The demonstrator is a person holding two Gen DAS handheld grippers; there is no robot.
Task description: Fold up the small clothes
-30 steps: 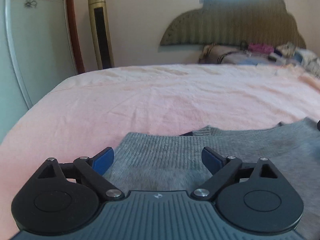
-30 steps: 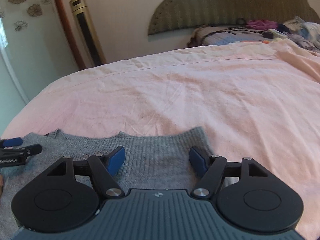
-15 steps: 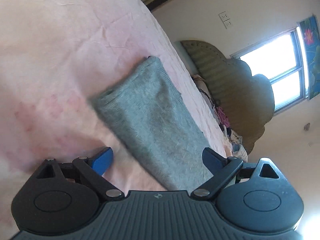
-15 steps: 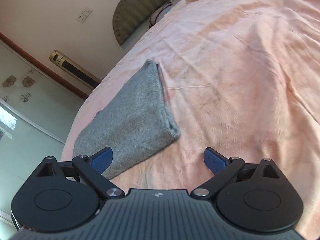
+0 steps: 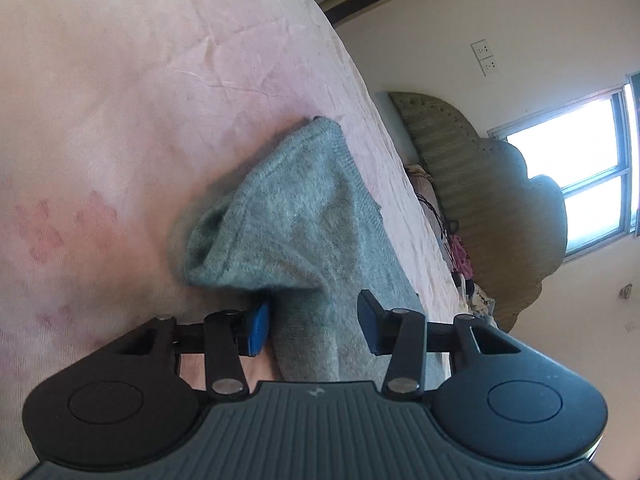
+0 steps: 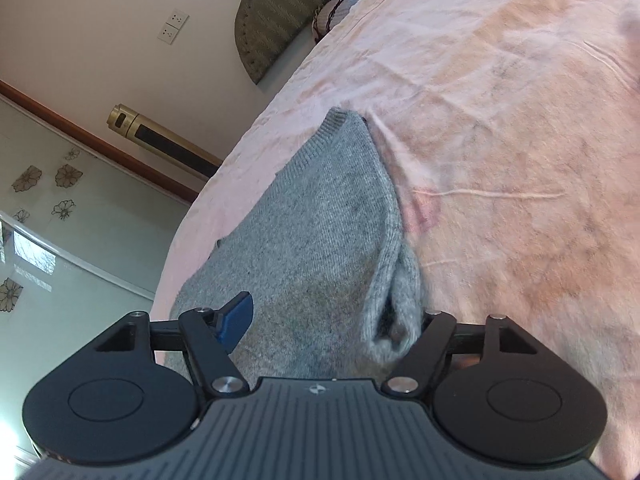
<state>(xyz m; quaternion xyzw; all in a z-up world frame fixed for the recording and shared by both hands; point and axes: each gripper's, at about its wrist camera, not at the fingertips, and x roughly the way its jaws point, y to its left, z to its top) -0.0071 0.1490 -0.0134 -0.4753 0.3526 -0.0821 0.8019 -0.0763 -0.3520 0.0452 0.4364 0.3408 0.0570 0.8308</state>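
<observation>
Both rolled grippers now straddle the folded grey knitted sweater (image 5: pixel 304 216) on the pink bedsheet (image 5: pixel 120 80), left gripper (image 5: pixel 312 320) and right gripper (image 6: pixel 332 320) closing around opposite ends, so one fold looks done and another remains.

The pink bed (image 6: pixel 500 120) lies bare and open on the far side of the grey folded garment (image 6: pixel 320 232); the garment itself fills the space between each claw's jaws; at the bed's end the padded headboard (image 5: pixel 500 200) and piled clutter (image 5: pixel 460 248) block passage; a gold tower fan (image 6: pixel 160 140) stands beside the bed.
</observation>
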